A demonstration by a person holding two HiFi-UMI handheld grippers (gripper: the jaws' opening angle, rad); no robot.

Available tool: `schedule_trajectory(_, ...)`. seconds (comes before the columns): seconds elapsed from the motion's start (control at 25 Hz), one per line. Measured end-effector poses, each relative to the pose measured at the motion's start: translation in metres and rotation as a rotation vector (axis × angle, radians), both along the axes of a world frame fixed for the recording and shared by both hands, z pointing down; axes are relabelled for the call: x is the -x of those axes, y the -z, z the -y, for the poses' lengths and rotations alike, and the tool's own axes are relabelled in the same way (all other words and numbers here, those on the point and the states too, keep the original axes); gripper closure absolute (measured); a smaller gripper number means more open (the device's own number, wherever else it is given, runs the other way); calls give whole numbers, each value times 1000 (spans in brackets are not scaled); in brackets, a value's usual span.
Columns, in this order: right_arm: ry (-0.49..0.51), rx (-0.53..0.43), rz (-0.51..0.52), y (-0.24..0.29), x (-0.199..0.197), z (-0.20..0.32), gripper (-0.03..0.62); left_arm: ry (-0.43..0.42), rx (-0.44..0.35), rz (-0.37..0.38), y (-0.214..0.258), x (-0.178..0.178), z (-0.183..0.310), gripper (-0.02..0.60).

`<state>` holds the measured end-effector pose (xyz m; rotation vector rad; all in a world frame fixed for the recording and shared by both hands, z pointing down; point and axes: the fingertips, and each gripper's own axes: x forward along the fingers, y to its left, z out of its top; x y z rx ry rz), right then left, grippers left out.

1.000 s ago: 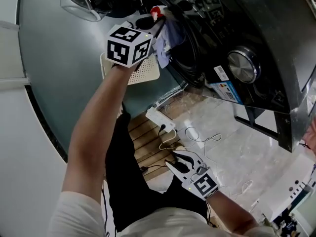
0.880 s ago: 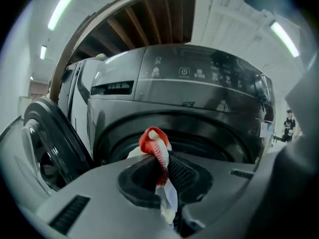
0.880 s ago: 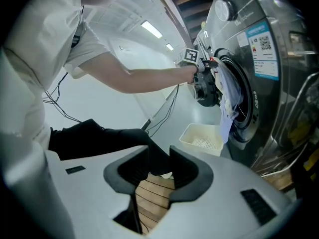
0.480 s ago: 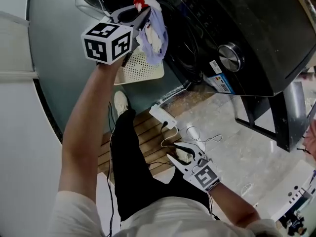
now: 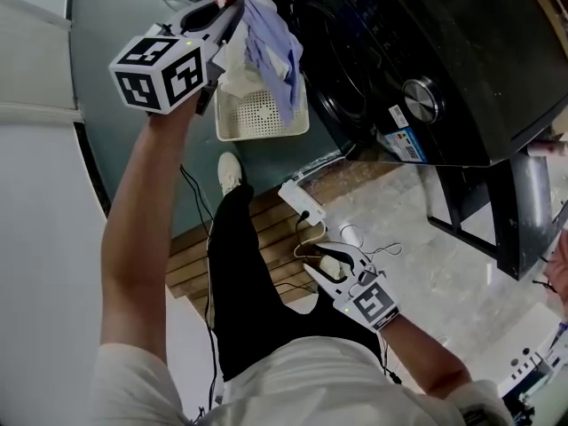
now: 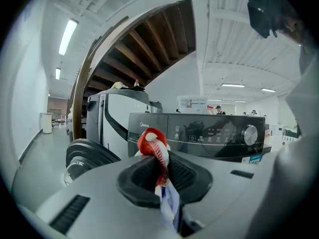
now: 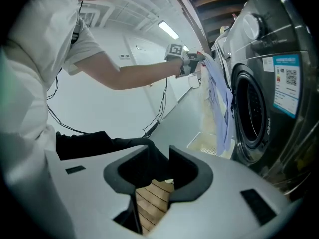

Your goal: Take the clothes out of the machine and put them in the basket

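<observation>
The left gripper (image 5: 226,11) is clamped tight on a red-trimmed fold of the pale blue garment (image 5: 271,47), which hangs over the basket (image 5: 266,133) at the edge nearest the washing machine (image 5: 382,51); best to centre it, lower until slack, then release. The right gripper (image 5: 312,269) hangs low, jaws parted, empty

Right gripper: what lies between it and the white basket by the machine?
A white power strip lies between the open, empty right gripper and the basket. The head view shows it.
</observation>
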<state>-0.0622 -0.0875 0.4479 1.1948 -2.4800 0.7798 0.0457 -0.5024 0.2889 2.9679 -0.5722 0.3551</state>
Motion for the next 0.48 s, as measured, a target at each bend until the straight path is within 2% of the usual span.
schedule_trajectory(0.32,61,-39,-5,4,8,13,467,54,-22,1,21,43,7,557)
schedule_trajectory(0.48,75,-29,-7,6,12,20,467,75,-26,5,19,58,13,557)
